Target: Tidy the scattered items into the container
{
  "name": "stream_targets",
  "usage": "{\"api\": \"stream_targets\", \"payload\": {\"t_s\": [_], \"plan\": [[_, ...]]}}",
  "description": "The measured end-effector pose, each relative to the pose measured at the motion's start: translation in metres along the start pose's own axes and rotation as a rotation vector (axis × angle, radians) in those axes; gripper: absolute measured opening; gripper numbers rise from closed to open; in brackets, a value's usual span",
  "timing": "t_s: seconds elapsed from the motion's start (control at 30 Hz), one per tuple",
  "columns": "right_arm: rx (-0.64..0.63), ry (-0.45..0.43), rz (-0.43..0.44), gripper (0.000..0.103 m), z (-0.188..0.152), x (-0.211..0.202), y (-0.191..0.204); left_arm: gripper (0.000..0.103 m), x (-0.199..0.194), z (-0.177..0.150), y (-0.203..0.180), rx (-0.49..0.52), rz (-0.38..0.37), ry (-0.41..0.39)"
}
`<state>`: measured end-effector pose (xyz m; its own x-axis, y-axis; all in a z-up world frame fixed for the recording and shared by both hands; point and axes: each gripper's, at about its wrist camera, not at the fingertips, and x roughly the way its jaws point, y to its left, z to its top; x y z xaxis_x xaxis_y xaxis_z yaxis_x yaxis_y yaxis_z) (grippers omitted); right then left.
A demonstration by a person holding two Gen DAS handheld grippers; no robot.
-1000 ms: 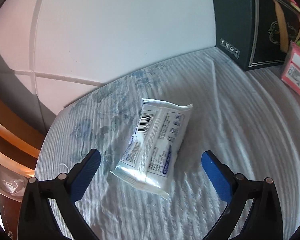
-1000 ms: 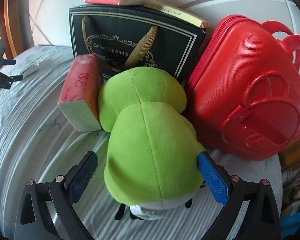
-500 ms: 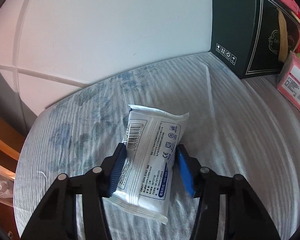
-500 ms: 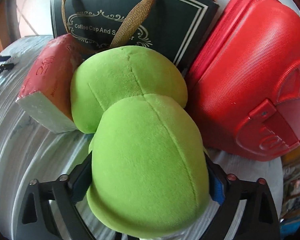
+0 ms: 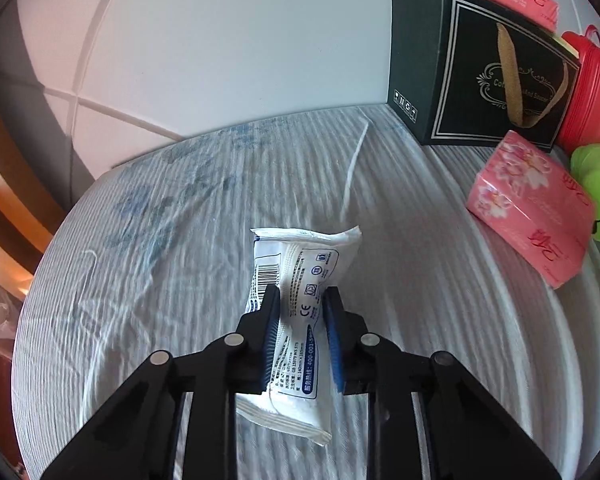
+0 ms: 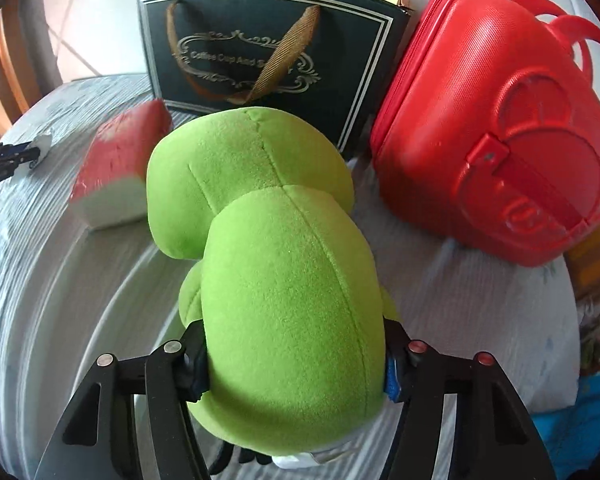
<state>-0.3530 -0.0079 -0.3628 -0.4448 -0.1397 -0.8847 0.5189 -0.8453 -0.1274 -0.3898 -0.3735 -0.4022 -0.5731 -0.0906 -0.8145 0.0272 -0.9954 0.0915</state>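
Both jaws have just been closing: left gripper (image 5: pixel 300 300) pinches the light, crinkly wipes pack (image 5: pixel 298 312) mid-body over the bedsheet (image 5: pixel 160 264), right gripper (image 6: pixel 296 348) squeezes the soft green plush (image 6: pixel 284 280) around its belly.

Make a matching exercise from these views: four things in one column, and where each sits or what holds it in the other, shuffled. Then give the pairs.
Things
1. white packet
2. green plush
3. red case
4. pink tissue pack

Places
A. standing right of the black box
B. clamped in the left gripper
C. lying on the cloth in front of the black box
D. squeezed in the right gripper

Pairs: 1-B, 2-D, 3-A, 4-C
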Motion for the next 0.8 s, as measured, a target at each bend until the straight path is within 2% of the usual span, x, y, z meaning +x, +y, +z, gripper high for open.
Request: {"api": "stream_targets", "payload": {"t_s": [0.17, 0.47, 0.63, 0.8], "plan": [[0.048, 0.016, 0.023, 0.062, -0.033, -0.027, 0.022, 0.022, -0.030, -0.038, -0.019, -0.013, 0.009, 0.035], [0.136, 0.024, 0.065, 0.062, -0.107, -0.084, 0.039, 0.022, -0.088, -0.104, -0.041, -0.001, 0.008, 0.105], [0.168, 0.028, 0.104, 0.062, -0.137, -0.120, 0.046, 0.022, -0.124, -0.128, -0.057, 0.004, -0.011, 0.121], [0.203, 0.024, 0.136, 0.062, -0.158, -0.151, 0.046, 0.022, -0.154, -0.136, -0.076, 0.020, -0.024, 0.118]]}}
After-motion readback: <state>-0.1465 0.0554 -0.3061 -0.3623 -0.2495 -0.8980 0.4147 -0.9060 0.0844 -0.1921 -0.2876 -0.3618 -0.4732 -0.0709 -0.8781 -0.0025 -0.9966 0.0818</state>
